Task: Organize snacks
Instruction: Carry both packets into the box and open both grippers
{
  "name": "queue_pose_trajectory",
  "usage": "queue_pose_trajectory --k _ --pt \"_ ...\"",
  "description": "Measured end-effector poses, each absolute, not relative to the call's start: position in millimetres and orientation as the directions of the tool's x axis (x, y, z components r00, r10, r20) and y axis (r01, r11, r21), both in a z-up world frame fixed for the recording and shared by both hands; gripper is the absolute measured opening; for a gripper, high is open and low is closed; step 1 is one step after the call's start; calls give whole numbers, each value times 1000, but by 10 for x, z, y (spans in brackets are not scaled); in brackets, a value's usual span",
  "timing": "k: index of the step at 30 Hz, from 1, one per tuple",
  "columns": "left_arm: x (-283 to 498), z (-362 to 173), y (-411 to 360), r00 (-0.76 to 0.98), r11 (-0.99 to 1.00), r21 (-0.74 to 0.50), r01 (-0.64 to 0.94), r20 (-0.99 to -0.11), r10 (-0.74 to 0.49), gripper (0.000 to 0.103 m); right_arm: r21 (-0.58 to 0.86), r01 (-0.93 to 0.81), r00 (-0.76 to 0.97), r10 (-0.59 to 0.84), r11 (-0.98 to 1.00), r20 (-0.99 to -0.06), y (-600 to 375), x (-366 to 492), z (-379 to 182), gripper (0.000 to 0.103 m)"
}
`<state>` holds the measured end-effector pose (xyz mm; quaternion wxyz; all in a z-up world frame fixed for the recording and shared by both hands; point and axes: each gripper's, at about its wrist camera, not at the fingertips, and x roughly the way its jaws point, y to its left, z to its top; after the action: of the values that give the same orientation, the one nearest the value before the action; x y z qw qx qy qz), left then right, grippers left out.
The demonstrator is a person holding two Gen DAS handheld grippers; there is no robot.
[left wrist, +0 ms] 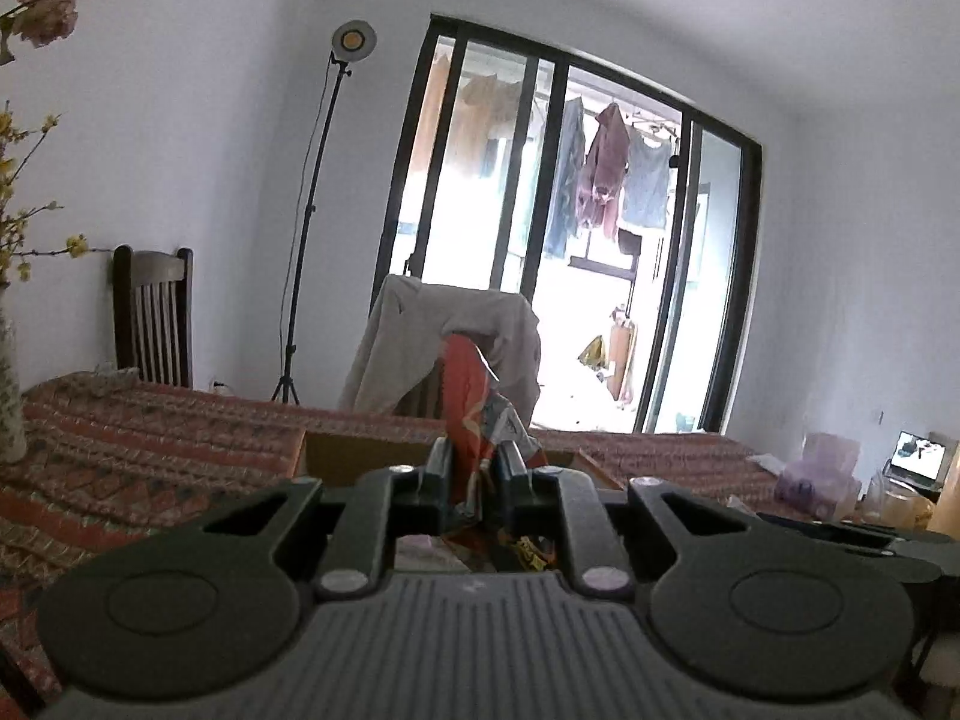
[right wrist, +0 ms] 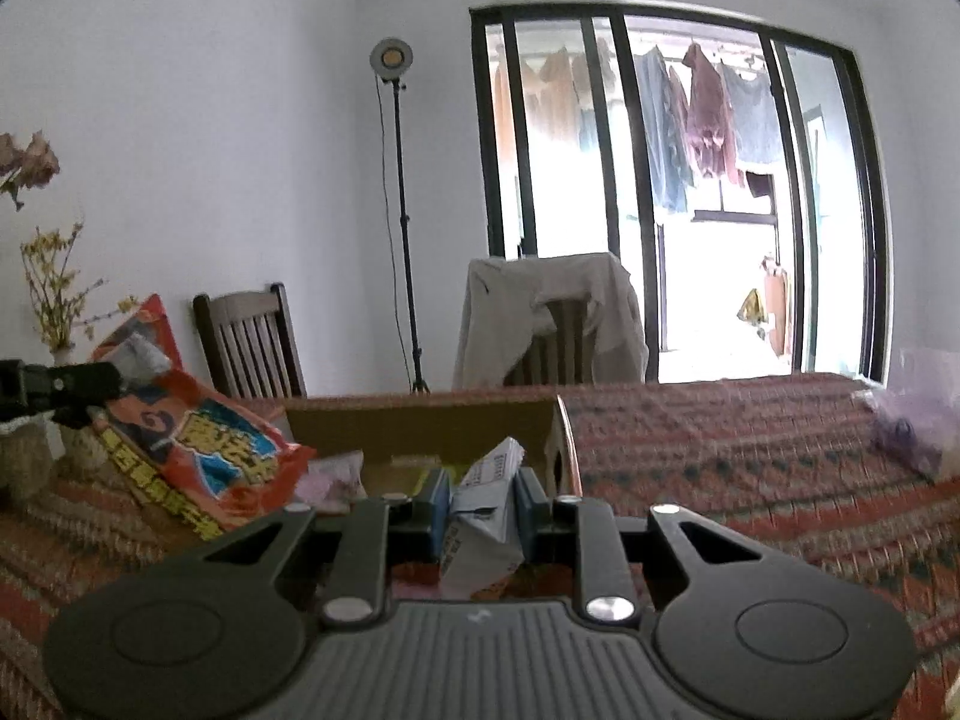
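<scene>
Patterned tablecloth below, cardboard box just ahead of my tools. Left gripper pinching red snack bag; right gripper pinching white packet.

At lower centre we see the right gripper, its jaws closed on a white printed snack packet. Behind it stands an open cardboard box on the patterned tablecloth. At left, the left gripper grips a red snack bag held above the cloth. Two chairs, a lamp stand and a glazed door fill the background.
</scene>
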<state>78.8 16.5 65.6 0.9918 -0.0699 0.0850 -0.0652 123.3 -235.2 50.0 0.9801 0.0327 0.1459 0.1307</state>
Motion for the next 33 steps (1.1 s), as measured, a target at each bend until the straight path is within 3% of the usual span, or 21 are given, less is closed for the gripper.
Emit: queue_pose_trajectory --k 14,26,33 --pt "1729 637 192 976 977 -205 58 -195 -99 16 149 -243 926 275 958 -258 -2111 2200 712 23" --pt "2444 150 515 938 968 -244 -51 -345 -38 15 181 -222 885 276 958 -374 -1953 2887 205 22" --pt "2433 39 471 934 982 -166 -86 -357 21 17 147 -208 875 251 967 -415 -1919 2889 71 24"
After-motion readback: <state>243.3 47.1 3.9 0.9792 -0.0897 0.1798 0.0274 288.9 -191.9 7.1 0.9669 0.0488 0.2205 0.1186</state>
